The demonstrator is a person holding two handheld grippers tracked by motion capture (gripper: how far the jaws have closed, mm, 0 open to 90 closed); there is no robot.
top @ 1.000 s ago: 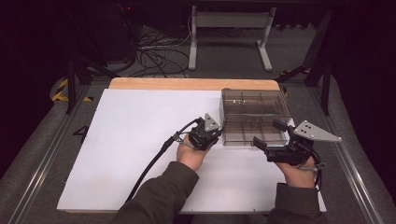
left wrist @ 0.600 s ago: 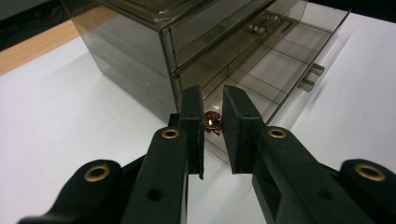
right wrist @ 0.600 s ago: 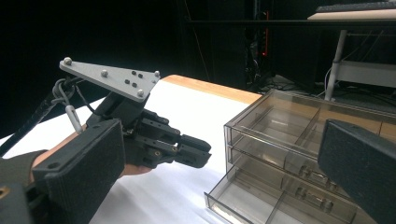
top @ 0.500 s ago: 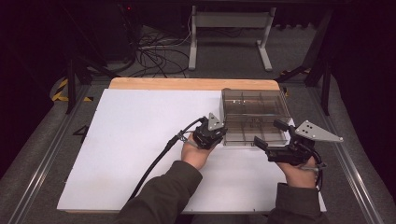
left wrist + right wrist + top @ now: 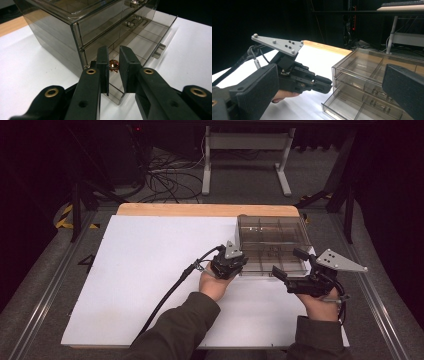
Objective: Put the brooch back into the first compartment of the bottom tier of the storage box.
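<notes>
Dark floor with tangled cables and a metal stand lies behind our worktop [image 5: 150,270], a white sheet over a wooden board whose far edge shows bare. On the right half of the worktop stands a smoky transparent drawer box [image 5: 272,232], and its lowest drawer [image 5: 272,265] is pulled out toward us, divided into small compartments. Our left claw [image 5: 239,265] sits at the near left corner of that open drawer, its cable trailing back across the white sheet beside our sleeve. Along its own view we see the left claw [image 5: 113,66] with its jaws set a narrow gap apart, not closed on anything, and between them, farther on, a small copper-coloured piece [image 5: 113,65] lying in the drawer's near corner compartment; whether the jaws touch it we cannot tell. Other small metal parts [image 5: 133,21] lie in compartments farther along the drawer. Our right claw [image 5: 291,262] hangs just in front of the drawer's near right side with its jaws spread wide and nothing between them. From the right gripper view we see the left gripper's grey three-cornered plate [image 5: 277,45] beside the box.
</notes>
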